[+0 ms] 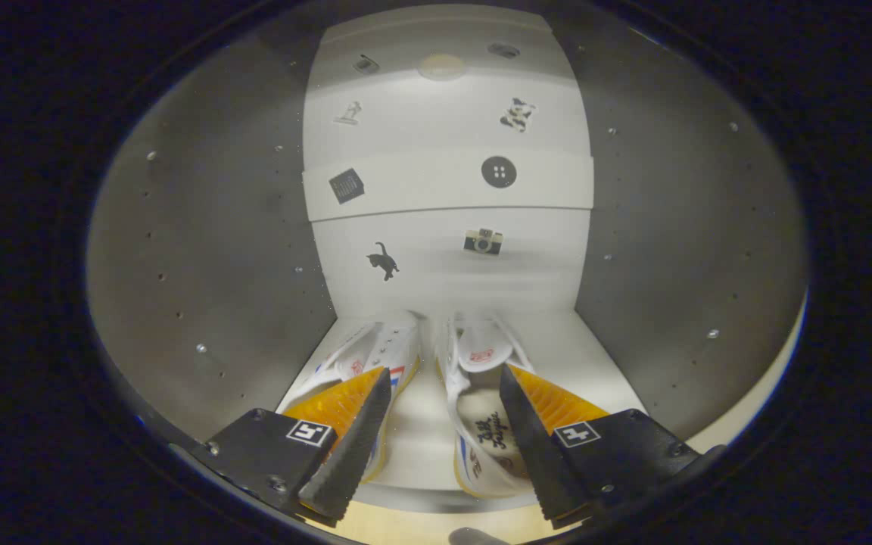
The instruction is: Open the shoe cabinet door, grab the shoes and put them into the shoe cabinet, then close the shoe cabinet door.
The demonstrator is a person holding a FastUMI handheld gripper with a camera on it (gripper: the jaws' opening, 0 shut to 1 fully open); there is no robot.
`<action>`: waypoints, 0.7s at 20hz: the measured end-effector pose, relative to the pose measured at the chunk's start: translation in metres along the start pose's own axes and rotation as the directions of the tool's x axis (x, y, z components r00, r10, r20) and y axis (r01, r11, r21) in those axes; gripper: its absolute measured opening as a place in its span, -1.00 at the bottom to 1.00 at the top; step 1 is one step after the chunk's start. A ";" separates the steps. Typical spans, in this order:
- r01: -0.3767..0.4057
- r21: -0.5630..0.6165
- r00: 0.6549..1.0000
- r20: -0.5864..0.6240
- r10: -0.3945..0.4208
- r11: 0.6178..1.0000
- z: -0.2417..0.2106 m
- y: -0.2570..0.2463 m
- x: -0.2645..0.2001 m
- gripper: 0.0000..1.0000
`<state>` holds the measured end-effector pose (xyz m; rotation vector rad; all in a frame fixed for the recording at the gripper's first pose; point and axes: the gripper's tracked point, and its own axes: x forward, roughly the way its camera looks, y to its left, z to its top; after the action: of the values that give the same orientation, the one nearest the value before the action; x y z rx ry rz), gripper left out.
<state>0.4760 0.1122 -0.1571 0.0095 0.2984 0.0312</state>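
Note:
I am looking into the open shoe cabinet (443, 276). Two white shoes stand side by side on its white bottom board (419, 431), toes toward the back wall. The left shoe (375, 350) has red and blue stripes on its side. The right shoe (481, 435) shows its insole and a red tongue label. My gripper (445, 372) is open at the cabinet's front. Its left finger lies over the left shoe's inner side and its right finger over the right shoe's opening. Nothing is pinched between them.
A white shelf (421, 188) crosses the cabinet above the shoes. The back wall carries small stickers, among them a cat (384, 261) and a camera (483, 241). Grey side walls (216, 242) close in left and right. A strip of pale wood floor (421, 528) lies below the front edge.

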 end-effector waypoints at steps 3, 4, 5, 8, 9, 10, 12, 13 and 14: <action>-0.010 -0.012 0.999 0.042 0.010 1.000 -0.001 0.001 -0.040 0.84; -0.026 -0.007 0.998 0.049 0.026 1.000 -0.004 0.004 -0.056 0.84; -0.039 -0.001 0.997 0.067 0.039 0.999 -0.004 0.007 -0.073 0.84; -0.044 -0.021 0.992 0.121 0.046 0.999 -0.010 0.010 -0.139 0.84; -0.043 -0.023 0.989 0.142 0.046 0.999 -0.011 0.012 -0.158 0.84; -0.043 -0.031 0.986 0.160 0.047 0.999 -0.011 0.013 -0.181 0.84; -0.037 -0.045 0.979 0.199 0.045 0.998 -0.015 0.014 -0.229 0.92; -0.026 -0.049 0.976 0.216 0.036 0.998 -0.016 0.012 -0.252 0.97; -0.023 -0.049 0.973 0.228 0.034 0.999 -0.019 0.012 -0.277 1.00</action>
<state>0.2057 0.1153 -0.0943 -0.0279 0.0667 0.0649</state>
